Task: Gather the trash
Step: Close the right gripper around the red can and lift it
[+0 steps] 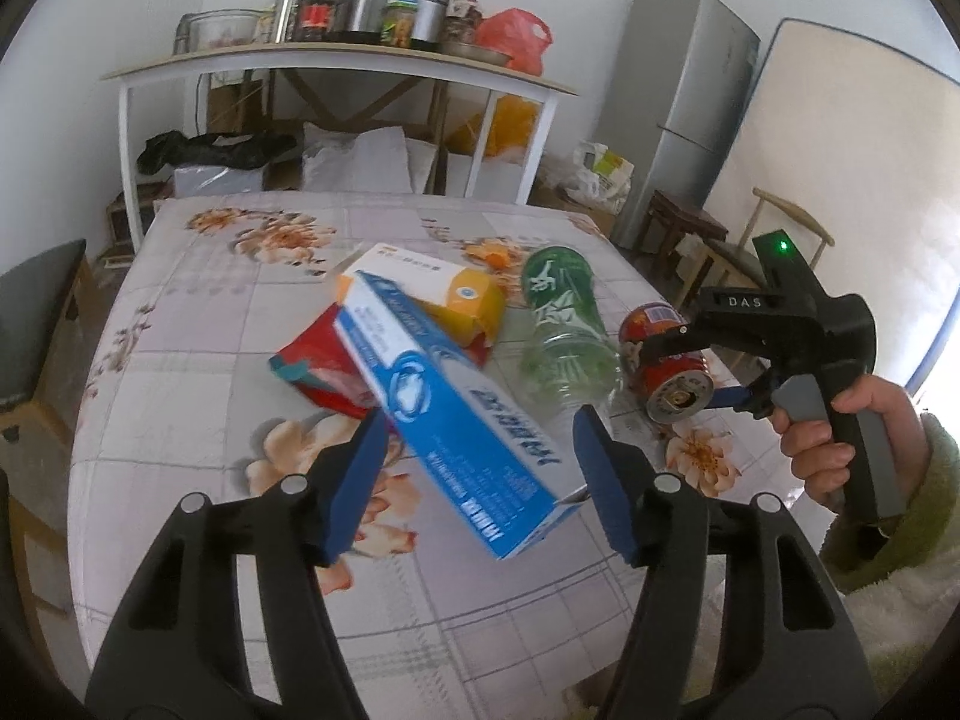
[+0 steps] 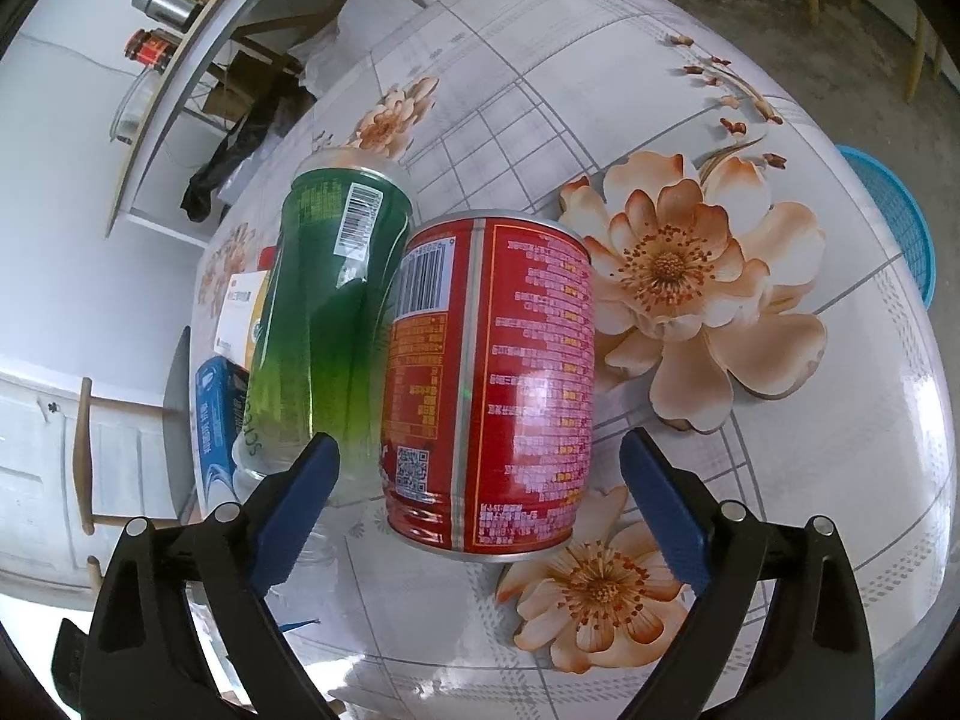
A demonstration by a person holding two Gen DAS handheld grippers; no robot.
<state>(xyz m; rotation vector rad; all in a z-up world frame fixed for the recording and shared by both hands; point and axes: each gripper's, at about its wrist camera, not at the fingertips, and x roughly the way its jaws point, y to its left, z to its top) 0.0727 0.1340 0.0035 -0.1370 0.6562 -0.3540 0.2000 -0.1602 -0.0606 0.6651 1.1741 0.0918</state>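
Near the worktop's [image 1: 180,312] front edge, the open left gripper [image 1: 480,468] straddles a light, crushable blue-and-white cardboard box [image 1: 456,420], while beyond, the open right gripper [image 2: 480,492] flanks a stiff, slippery red metal can [image 2: 492,372] lying mid-worktop, best grasped across its sides.

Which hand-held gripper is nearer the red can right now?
Right. The right hand-held gripper is open with its fingers either side of the red can; the left hand-held gripper is open around the blue box.

The left gripper [image 1: 477,456] spreads wide around the near end of a blue box [image 1: 456,420] on the floral table [image 1: 210,312]; to the right, the right gripper [image 1: 690,360] reaches the red can [image 1: 666,366] beside a green bottle [image 1: 564,324]
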